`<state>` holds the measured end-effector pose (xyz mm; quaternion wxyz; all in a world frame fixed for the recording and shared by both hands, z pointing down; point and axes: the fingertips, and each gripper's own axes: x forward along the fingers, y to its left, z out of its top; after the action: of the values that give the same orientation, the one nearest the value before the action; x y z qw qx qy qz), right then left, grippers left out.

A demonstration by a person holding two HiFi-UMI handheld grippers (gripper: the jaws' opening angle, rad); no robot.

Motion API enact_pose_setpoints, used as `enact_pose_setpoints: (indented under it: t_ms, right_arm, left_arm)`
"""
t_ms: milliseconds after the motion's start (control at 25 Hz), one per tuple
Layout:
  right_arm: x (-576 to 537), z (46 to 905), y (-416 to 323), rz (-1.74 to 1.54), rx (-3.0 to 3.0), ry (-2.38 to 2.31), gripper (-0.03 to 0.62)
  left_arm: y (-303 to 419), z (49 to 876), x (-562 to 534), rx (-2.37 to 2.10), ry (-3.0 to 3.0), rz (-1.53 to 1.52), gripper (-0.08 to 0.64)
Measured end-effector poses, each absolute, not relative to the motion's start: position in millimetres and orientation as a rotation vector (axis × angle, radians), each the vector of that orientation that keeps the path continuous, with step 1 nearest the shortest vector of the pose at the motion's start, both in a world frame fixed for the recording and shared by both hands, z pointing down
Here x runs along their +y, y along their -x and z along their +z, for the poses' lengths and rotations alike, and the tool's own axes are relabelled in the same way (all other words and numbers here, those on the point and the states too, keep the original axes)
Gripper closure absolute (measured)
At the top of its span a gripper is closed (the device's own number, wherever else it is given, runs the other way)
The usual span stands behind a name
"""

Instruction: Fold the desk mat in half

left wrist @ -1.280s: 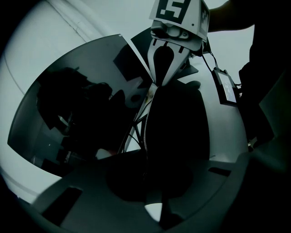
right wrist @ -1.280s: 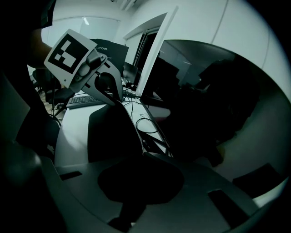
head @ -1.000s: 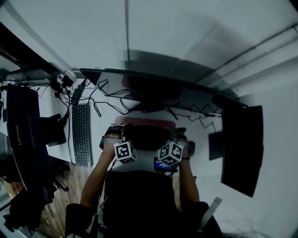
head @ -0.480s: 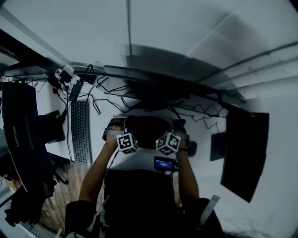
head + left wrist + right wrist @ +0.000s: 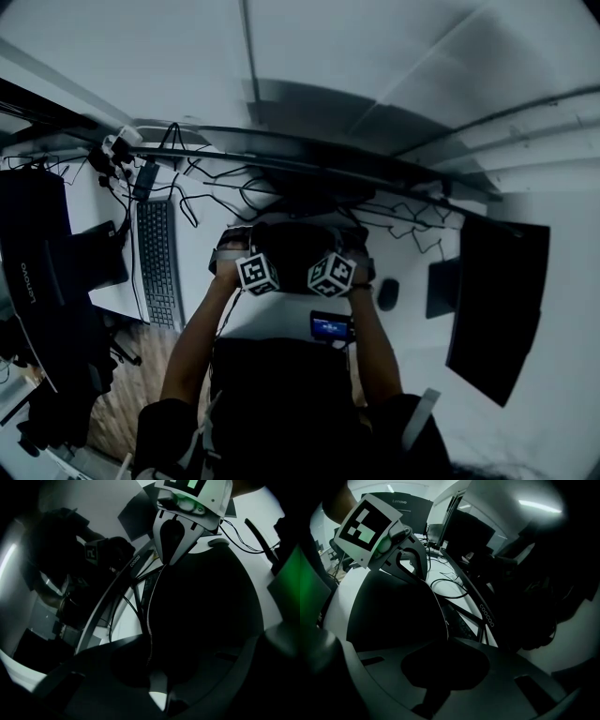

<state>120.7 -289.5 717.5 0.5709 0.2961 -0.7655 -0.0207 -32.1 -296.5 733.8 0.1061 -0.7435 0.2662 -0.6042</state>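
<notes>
1. Two hand-held grippers in play. Your left hand-held gripper [image 5: 240, 257] and right hand-held gripper [image 5: 353, 256] sit side by side in the head view. Their two marker cubes are near each other but apart.
2. One desk mat [image 5: 295, 246]. It is dark and humped up between the two grippers, over the white desk [image 5: 199, 262] and just in front of the curved monitor [image 5: 309, 157].
3. Left hand-held gripper: clenched on the desk mat. In the left gripper view the mat's stitched edge [image 5: 149, 634] runs down into the jaws, which are closed on it.
4. Right hand-held gripper: likewise clamped on the desk mat, with the same stitched edge leading into its jaws in the right gripper view. Each gripper view shows the other gripper's marker cube across the mat.
5. Three monitors on the desk: the curved monitor at the back, a Lenovo monitor [image 5: 33, 253] at your far left and a dark monitor [image 5: 497, 300] at your right.
6. One keyboard [image 5: 159, 262] lies left of your left arm.
7. One mouse [image 5: 388, 293] sits just right of your right wrist.
8. Several cables [image 5: 211, 202] lie tangled behind the keyboard. Their number cannot be told.
</notes>
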Motion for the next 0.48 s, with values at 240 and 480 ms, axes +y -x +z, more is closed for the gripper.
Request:
enact_pose_setpoints:
  t_ms: [240,480]
  right_arm:
    - [-292,735,-120,-0.029,-1.786,-0.684,0.575]
    - [-295,745,-120,-0.019,-1.776,-0.681,0.574]
  left_arm:
    - [28,746,-300,0.76,2.209,-1.801,0.538]
    - [19,750,-302,0.747,2.258,-1.771,0.538]
